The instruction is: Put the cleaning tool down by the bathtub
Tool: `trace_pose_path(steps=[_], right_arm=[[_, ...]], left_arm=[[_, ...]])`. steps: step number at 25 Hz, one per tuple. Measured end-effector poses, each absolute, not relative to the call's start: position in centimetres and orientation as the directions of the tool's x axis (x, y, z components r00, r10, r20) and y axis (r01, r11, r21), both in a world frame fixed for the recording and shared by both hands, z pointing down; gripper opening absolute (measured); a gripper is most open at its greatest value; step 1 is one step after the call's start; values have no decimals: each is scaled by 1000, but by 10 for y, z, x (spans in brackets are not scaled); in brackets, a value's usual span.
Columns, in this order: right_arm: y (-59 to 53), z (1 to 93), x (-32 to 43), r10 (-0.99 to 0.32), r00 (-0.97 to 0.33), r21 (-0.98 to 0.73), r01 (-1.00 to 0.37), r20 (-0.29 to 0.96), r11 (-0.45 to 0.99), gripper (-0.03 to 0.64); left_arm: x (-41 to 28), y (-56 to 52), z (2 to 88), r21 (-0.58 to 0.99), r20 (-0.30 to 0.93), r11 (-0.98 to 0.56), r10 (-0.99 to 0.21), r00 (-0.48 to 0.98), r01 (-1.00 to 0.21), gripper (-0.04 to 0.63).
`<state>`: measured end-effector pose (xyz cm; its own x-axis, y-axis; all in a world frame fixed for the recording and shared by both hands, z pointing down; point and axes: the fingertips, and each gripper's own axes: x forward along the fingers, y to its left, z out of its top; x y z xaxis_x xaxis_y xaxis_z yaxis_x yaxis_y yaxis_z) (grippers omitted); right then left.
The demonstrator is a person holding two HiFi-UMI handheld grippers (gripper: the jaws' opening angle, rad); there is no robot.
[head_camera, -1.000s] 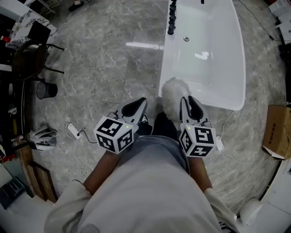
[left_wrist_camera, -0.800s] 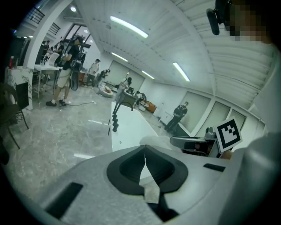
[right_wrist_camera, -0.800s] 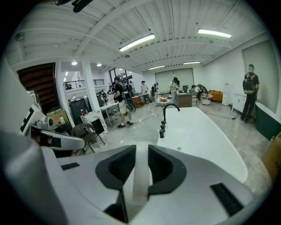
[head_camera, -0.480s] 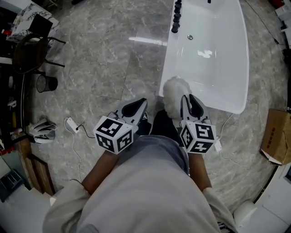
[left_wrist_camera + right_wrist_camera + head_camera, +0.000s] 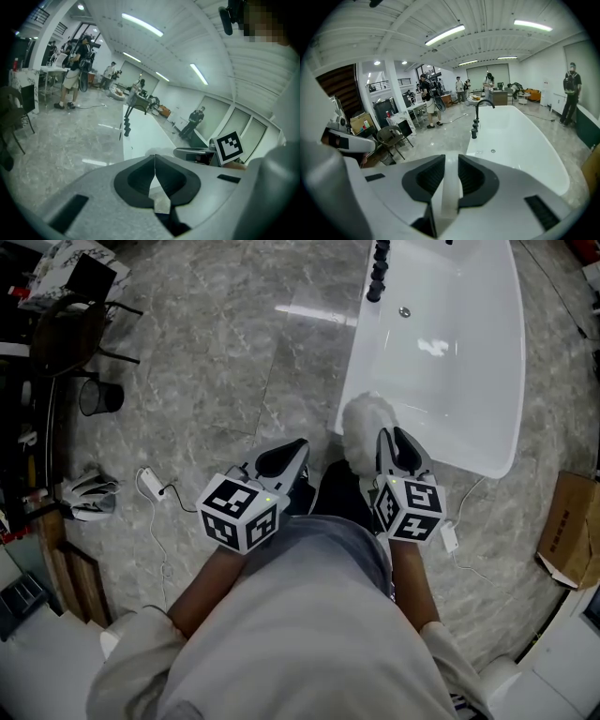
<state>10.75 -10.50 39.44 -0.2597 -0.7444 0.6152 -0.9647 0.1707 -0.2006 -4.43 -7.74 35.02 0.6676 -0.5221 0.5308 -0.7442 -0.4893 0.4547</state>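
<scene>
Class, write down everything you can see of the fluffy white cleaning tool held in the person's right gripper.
The fluffy white cleaning tool has a shaggy, soft-looking head, much like a duster, and a flat pale handle. The right gripper clamps that handle between its dark pads, so the tool is held off the floor. In the head view its head pokes forward, just left of the gripper, at the near end of the white bathtub. Whether it touches the rim cannot be told.
</scene>
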Motion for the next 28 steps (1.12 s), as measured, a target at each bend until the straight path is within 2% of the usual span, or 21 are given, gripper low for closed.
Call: trace_pose_path(steps=[28], right_arm=[[-113, 476, 100, -653, -286, -215, -958, 701, 188, 81]], left_arm=[[-55, -66, 370, 449, 602, -423, -507, 617, -787, 9]])
